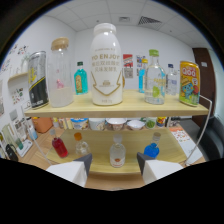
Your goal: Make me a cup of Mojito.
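Note:
A two-tier wooden shelf [130,107] faces me. On its top board a tall white bottle [107,65] stands in the middle. To its left are a small teal bottle [80,78], a cork-lidded glass jar [60,75] and a black-and-yellow can [37,80]. To its right are a green-capped clear bottle [155,80] and a yellow can [189,83]. The lower board carries a red bottle [60,146], an orange-capped bottle [81,145], a small clear bottle [117,154] and a blue bottle [151,149]. My gripper [114,162] is open and empty. The small clear bottle stands beyond its fingers.
Several upturned cups and bowls [107,123] line the back of the lower board under the top one. A white wire frame [204,125] closes the shelf's right end. A doorway [206,65] is at the far right, and posters hang on the white wall behind.

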Available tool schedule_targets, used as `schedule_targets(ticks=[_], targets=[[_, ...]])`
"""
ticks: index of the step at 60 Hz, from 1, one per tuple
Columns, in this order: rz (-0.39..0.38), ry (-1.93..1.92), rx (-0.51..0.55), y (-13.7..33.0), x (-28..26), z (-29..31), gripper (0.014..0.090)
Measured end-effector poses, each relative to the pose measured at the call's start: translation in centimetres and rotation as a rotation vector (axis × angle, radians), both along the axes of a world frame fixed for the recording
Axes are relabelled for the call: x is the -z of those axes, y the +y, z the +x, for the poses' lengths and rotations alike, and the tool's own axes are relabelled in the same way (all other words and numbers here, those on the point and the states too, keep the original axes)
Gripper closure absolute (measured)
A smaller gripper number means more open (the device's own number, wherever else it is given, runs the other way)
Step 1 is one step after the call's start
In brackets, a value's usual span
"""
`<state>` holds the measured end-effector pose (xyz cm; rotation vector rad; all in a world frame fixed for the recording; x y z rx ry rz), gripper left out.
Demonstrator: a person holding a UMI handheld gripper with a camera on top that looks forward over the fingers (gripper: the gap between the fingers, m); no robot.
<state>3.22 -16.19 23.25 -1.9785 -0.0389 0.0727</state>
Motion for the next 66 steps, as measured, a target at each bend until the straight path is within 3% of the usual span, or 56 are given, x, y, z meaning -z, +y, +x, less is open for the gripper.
schedule_targets(ticks=[10,25,40,54,66], targets=[[-0.059,-0.013,0.022,3.5,2.9,0.6,0.0306],[-0.095,-0.010,0.037,5.3,5.0,0.7,0.0682],[-0.097,-0.002,0.029,4.7,4.6,0.8,0.0699],[-0.012,-0.033,0.008,-0.1,-0.1,2.4,0.0700],[-0.079,-0.053,0.093,-5.0,3.1,7.8,0.0701]])
